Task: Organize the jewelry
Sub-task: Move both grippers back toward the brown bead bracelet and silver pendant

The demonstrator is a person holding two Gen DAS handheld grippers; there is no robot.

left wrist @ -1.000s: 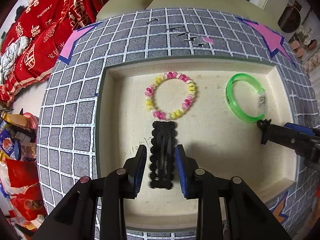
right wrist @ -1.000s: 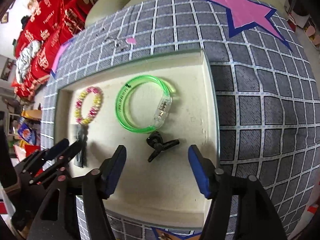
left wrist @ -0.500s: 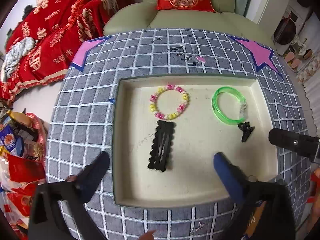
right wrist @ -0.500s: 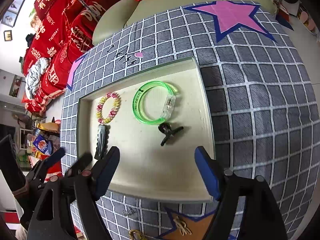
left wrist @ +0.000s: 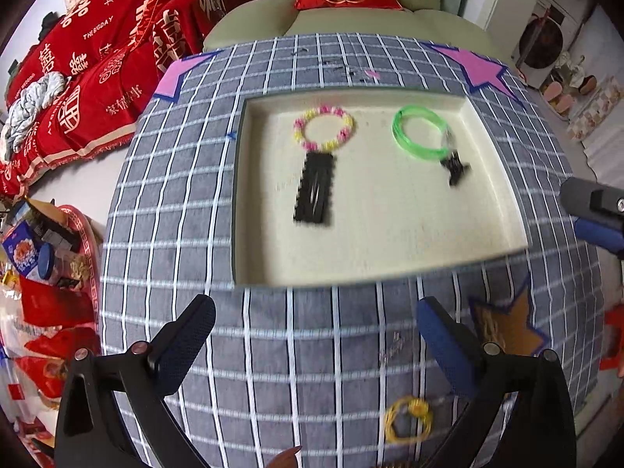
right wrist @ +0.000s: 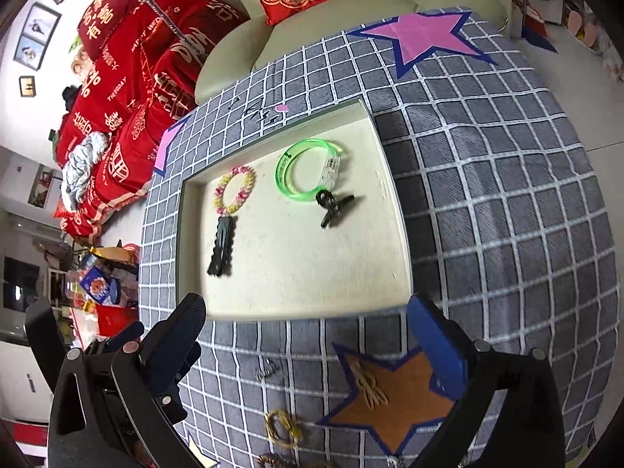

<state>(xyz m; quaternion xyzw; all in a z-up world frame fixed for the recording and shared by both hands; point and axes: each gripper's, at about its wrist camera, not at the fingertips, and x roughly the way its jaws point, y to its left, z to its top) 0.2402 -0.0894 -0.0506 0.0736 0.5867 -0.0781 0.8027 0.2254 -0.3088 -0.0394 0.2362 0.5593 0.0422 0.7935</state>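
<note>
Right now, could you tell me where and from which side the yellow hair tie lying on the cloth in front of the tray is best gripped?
Judging by its pose, come straight down from above: the yellow hair tie lies flat on the checked cloth, a thin loop with a small knot. Pinch across one strand of the loop, or the knot, with the open right claw, which is nearest.

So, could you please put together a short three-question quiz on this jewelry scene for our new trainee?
1. True or false: the black hair clip card lies inside the tray.
2. Multiple choice: which item sits on the checked cloth outside the tray, near the grippers? A) green bangle B) beaded bracelet C) yellow hair tie
3. Fill in: the left gripper and the right gripper both have jaws that are ____ and hold nothing.

Key: 1 true; 2 C; 3 open.
</note>
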